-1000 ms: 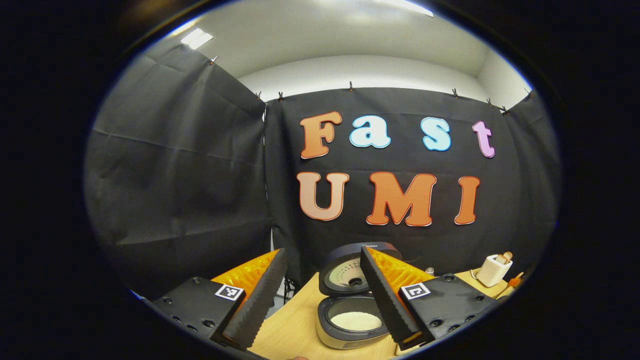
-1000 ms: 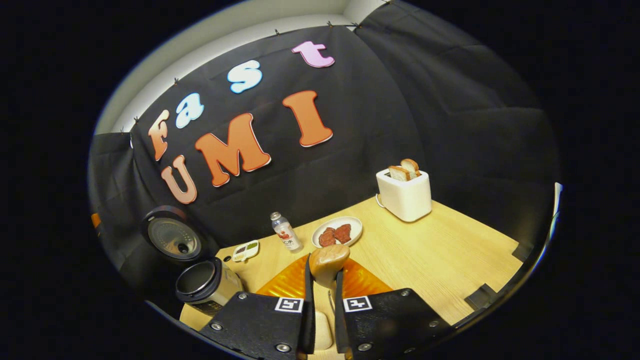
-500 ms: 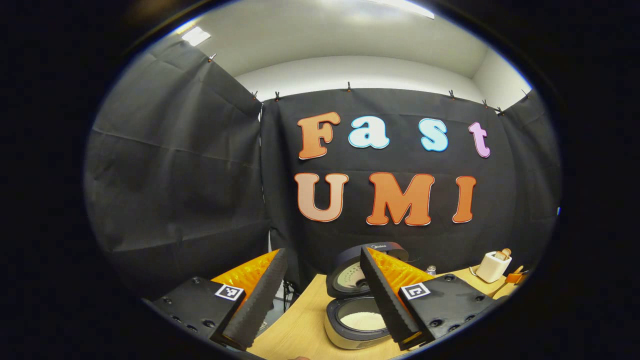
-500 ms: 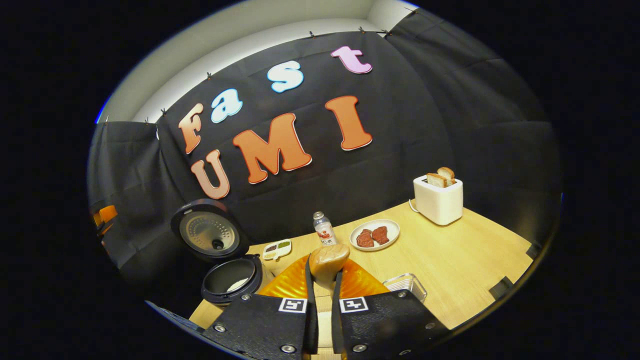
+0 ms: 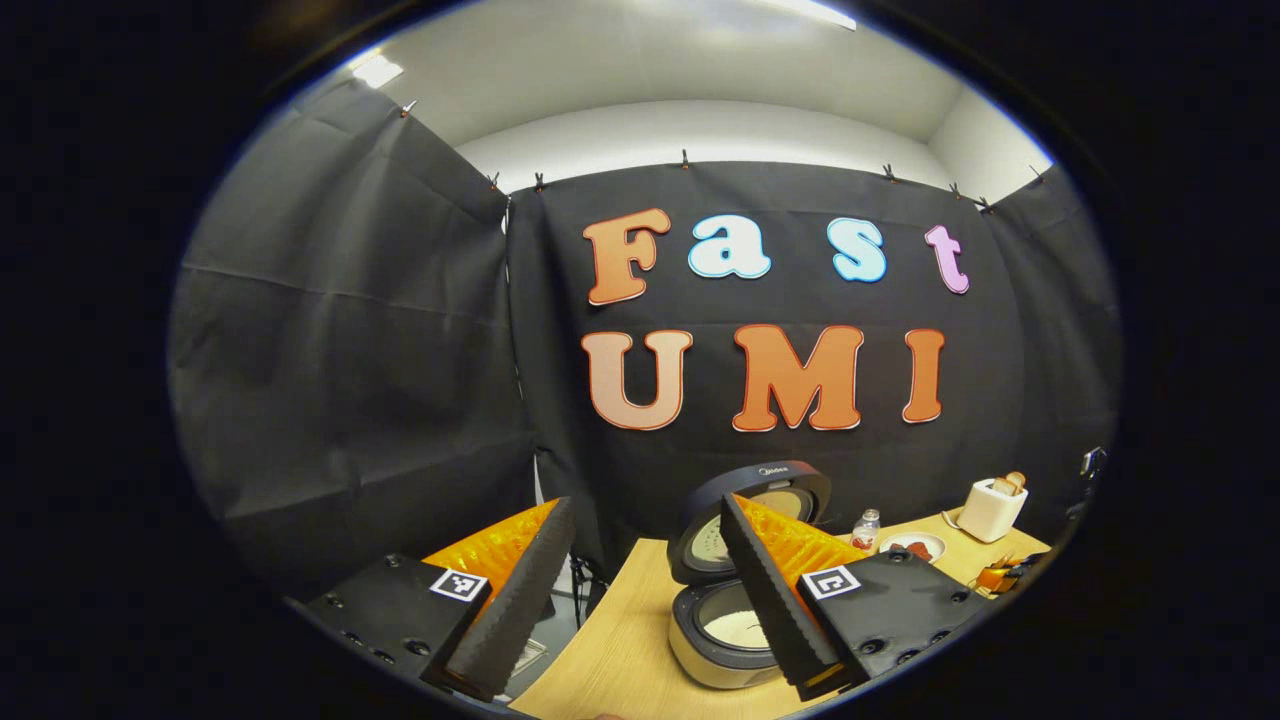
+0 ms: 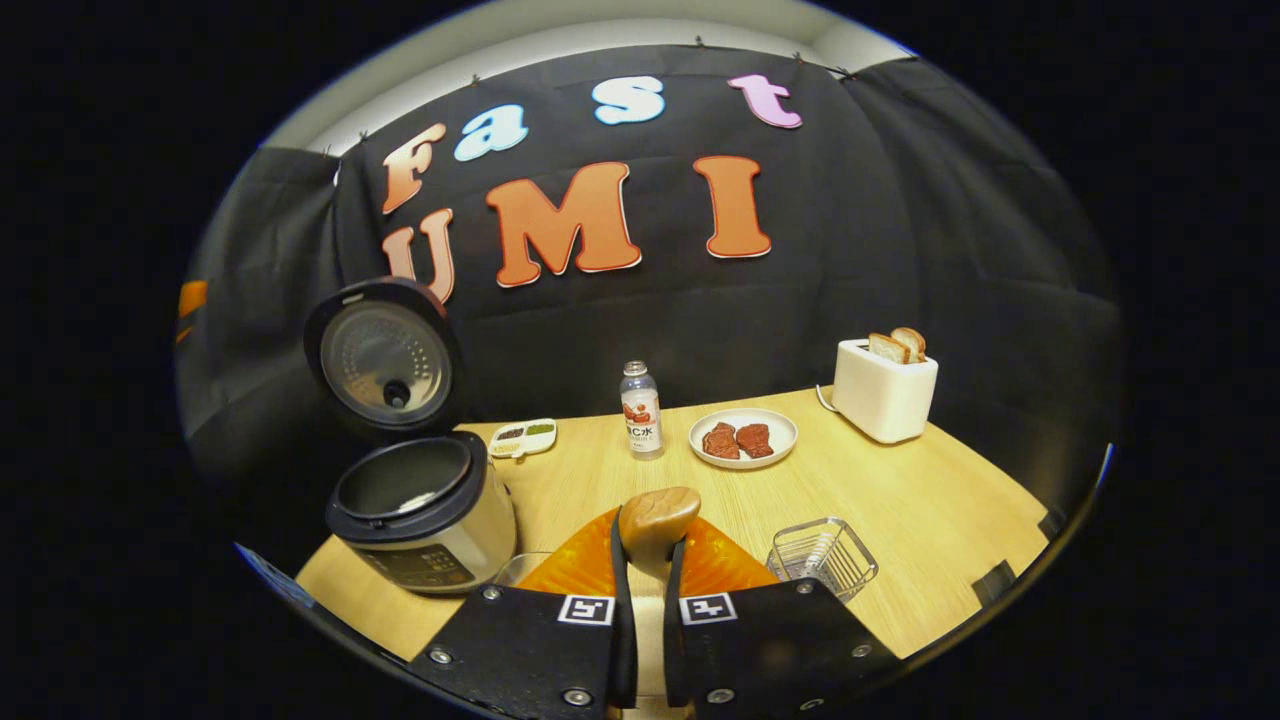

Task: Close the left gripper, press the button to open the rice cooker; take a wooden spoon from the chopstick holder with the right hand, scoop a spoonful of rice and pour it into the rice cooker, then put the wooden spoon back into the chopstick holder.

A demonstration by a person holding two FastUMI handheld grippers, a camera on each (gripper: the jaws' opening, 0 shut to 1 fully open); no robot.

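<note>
The rice cooker (image 6: 425, 515) stands at the table's left with its lid (image 6: 385, 355) raised. White rice (image 5: 735, 630) lies in the pot, seen past my left gripper (image 5: 645, 500), which is held open above and in front of the cooker (image 5: 720, 655) with nothing between its fingers. My right gripper (image 6: 645, 545) is shut on the wooden spoon (image 6: 655, 518), whose bowl sticks out past the fingertips. The wire chopstick holder (image 6: 822, 555) sits on the table just right of the right gripper.
On the wooden table (image 6: 920, 520) stand a small bottle (image 6: 640, 408), a plate of meat (image 6: 743, 438), a little two-part dish (image 6: 523, 437) and a white toaster (image 6: 885, 388) with bread. A clear bowl's rim (image 6: 520, 570) shows beside the cooker.
The right gripper view has levelled and swung, so the cooker looms nearer at left and the wire holder has come into sight. The left gripper has drawn back a little; both grips are unchanged.
</note>
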